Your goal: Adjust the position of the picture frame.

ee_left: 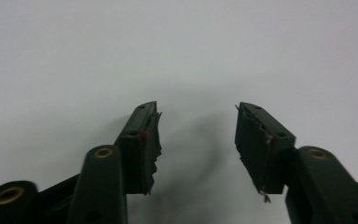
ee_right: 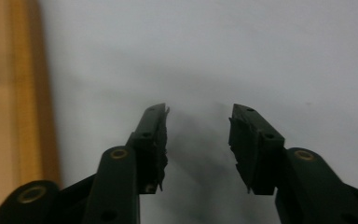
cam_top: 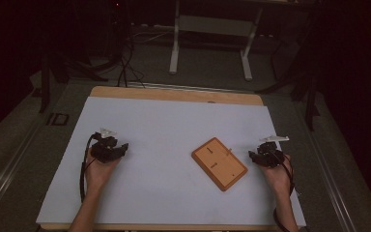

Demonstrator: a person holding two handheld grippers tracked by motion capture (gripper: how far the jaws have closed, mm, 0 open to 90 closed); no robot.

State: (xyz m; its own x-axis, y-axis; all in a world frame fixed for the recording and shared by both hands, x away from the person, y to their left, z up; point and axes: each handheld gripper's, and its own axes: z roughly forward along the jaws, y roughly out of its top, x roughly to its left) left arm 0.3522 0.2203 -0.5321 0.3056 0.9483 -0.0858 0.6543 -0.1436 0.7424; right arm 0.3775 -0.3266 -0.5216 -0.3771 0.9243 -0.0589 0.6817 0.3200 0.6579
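Forearms enter low in the high view; left gripper (cam_top: pixel 121 149) and right gripper (cam_top: pixel 254 155) rest on the white sheet (cam_top: pixel 174 121), wooden board (cam_top: pixel 219 163) just beside the right; left gripper view: jaws wide, nothing between; right gripper view: jaws apart, empty, board (ee_right: pixel 4 93) at left edge.

The white surface (cam_top: pixel 174 125) lies bare across its middle and far half, so a hand could sweep freely there. The one obstacle is the flat orange wooden board (cam_top: pixel 219 163), lying askew just beside the right gripper (cam_top: pixel 260 155). Wide bare room separates the board from the left gripper (cam_top: pixel 121 149). Nothing lies between either gripper's parted fingers (ee_left: pixel 144 140).
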